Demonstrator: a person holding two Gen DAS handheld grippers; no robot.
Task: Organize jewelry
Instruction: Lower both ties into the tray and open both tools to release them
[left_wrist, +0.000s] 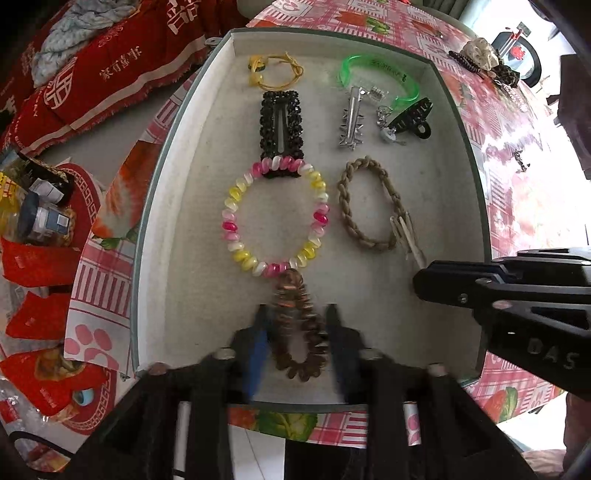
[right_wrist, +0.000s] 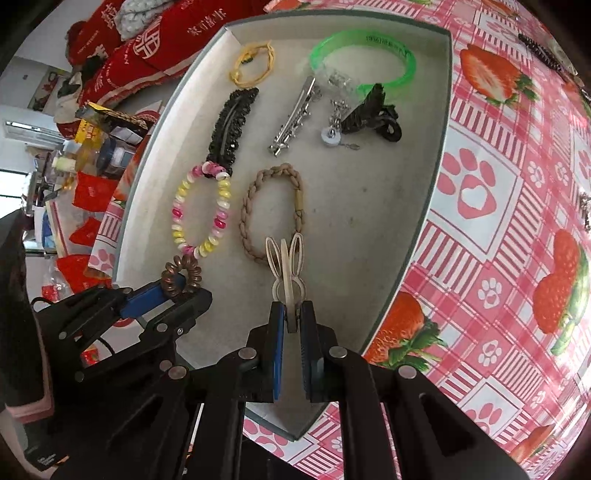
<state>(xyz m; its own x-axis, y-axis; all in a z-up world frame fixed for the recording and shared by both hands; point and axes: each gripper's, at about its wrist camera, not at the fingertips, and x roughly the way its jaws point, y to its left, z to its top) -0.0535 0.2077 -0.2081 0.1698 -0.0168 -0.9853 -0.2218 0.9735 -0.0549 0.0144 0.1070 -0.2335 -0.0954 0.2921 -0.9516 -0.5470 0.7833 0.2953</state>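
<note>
Your left tongs (left_wrist: 295, 332) grip the brown coil hair tie (left_wrist: 297, 325), your right tongs (right_wrist: 293, 325) pinch the bunny clip (right_wrist: 286, 269), both low over the tray (left_wrist: 192, 221); next, release each onto bare lining.

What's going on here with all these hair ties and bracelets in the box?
A person is sorting jewelry into a shallow grey tray with a hand-held claw in each hand. The left claw grips a brown spiral hair tie just below the pink-and-yellow bead bracelet. The right claw pinches a cream rabbit-shaped clip beside the braided tan hair band. Other clips and a green bangle already lie farther back in the tray.
</note>
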